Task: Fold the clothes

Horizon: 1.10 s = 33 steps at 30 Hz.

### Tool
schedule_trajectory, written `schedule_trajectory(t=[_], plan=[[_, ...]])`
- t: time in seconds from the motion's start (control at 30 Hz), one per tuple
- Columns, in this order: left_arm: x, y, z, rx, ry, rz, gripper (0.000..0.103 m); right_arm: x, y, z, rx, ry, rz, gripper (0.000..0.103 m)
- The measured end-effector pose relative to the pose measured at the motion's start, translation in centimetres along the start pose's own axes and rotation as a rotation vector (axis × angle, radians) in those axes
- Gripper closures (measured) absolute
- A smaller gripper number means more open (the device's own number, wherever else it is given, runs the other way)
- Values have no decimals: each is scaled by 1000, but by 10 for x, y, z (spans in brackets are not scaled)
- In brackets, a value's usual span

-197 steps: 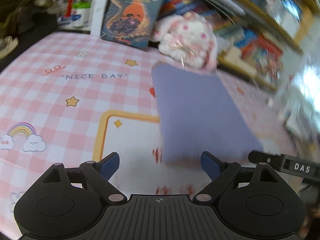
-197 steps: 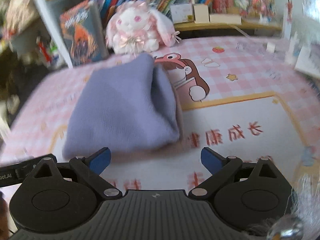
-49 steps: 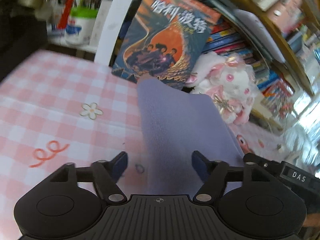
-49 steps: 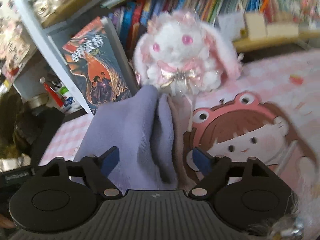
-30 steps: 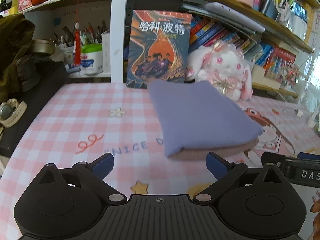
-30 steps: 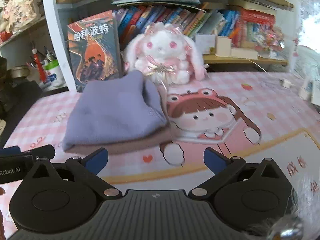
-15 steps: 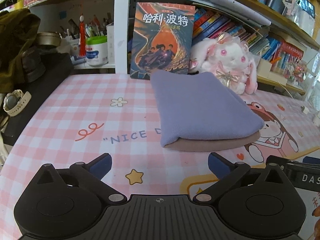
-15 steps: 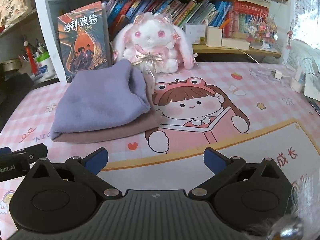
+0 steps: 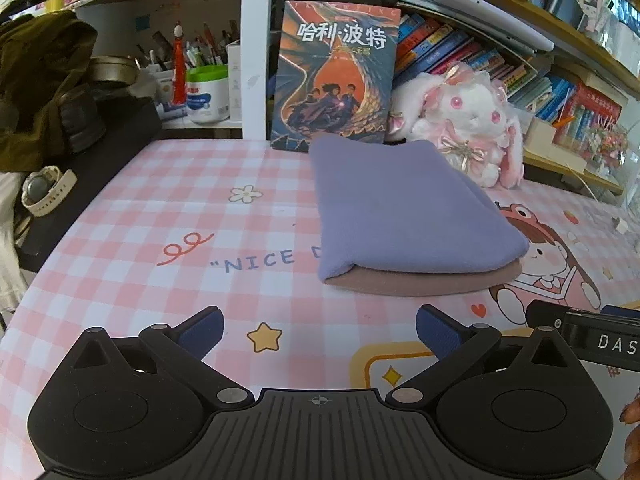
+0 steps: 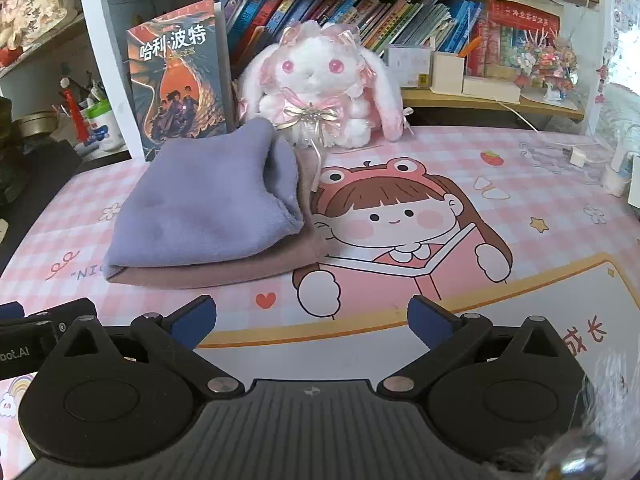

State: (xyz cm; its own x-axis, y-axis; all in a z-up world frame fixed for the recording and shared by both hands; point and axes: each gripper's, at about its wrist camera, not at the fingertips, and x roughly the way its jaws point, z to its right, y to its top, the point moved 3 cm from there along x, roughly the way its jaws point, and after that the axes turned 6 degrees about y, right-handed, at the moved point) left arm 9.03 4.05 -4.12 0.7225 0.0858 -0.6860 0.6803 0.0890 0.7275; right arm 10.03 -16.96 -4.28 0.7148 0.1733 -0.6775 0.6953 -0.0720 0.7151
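pink checked cartoon-print table [image 9: 160, 216] carrying folded lilac fleece cloth [image 9: 400, 216] atop folded mauve cloth [image 9: 420, 282], white plush rabbit [image 10: 320, 92] behind.

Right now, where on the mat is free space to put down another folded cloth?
Bare mat lies left of the folded purple cloth, around the "NICE DAY" print, and right of it over the cartoon girl. Behind, the book and plush rabbit crowd it.

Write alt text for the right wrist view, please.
A folded purple garment lies on a folded mauve one on a pink checked desk mat, before a plush rabbit and an upright book. The right gripper hovers open in front, holding nothing.
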Motion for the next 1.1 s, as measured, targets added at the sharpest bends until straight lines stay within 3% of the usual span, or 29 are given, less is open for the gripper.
schedule_trajectory(t=[1.1], plan=[[-17,-8,-8,-16,-1,7,0,-15,-10,-10,-10,22,-8,0]])
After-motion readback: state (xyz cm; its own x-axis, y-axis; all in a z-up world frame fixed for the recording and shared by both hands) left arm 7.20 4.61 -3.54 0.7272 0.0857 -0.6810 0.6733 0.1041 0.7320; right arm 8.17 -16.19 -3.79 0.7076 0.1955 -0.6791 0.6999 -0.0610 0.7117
